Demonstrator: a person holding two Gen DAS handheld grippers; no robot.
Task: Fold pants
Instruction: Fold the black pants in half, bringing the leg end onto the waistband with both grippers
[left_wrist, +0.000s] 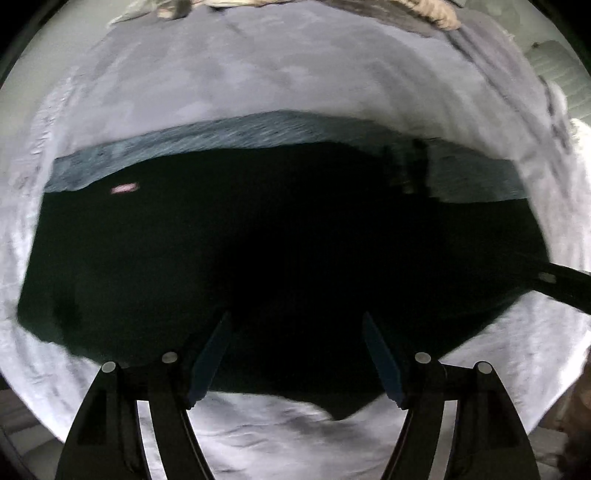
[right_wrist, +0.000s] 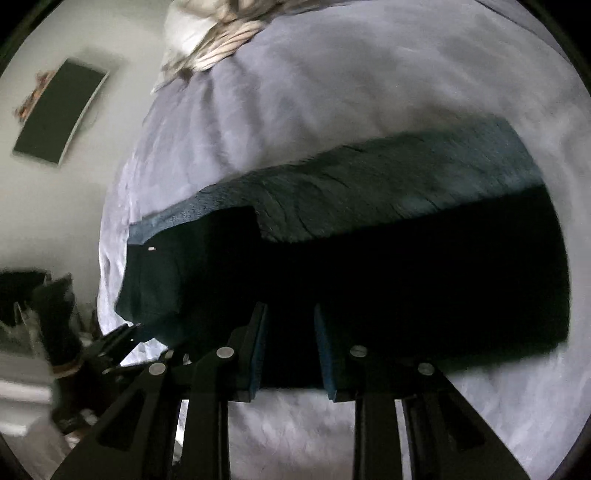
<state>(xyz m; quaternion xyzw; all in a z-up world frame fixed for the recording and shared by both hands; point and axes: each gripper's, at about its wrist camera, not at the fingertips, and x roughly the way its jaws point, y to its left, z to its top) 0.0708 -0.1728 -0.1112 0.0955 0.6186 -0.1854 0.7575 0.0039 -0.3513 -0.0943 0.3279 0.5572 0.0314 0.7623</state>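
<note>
Dark pants (left_wrist: 277, 240) lie flat on a pale lilac bed cover (left_wrist: 258, 74), with a lighter blue-grey folded layer (left_wrist: 258, 129) showing along their far edge. My left gripper (left_wrist: 297, 317) is open, its fingers spread over the pants' near edge, holding nothing. In the right wrist view the pants (right_wrist: 369, 266) stretch across the bed with the blue-grey layer (right_wrist: 369, 184) behind. My right gripper (right_wrist: 290, 310) is open with a narrower gap, its fingertips over the pants' near edge. The right gripper's finger (left_wrist: 561, 280) shows at the right of the left wrist view.
A crumpled beige and white cloth (right_wrist: 221, 44) lies at the far end of the bed. A dark rectangular mat (right_wrist: 59, 110) lies on the floor to the left. Dark shoes (right_wrist: 55, 317) stand by the bedside. The left gripper (right_wrist: 118, 343) shows low on the left.
</note>
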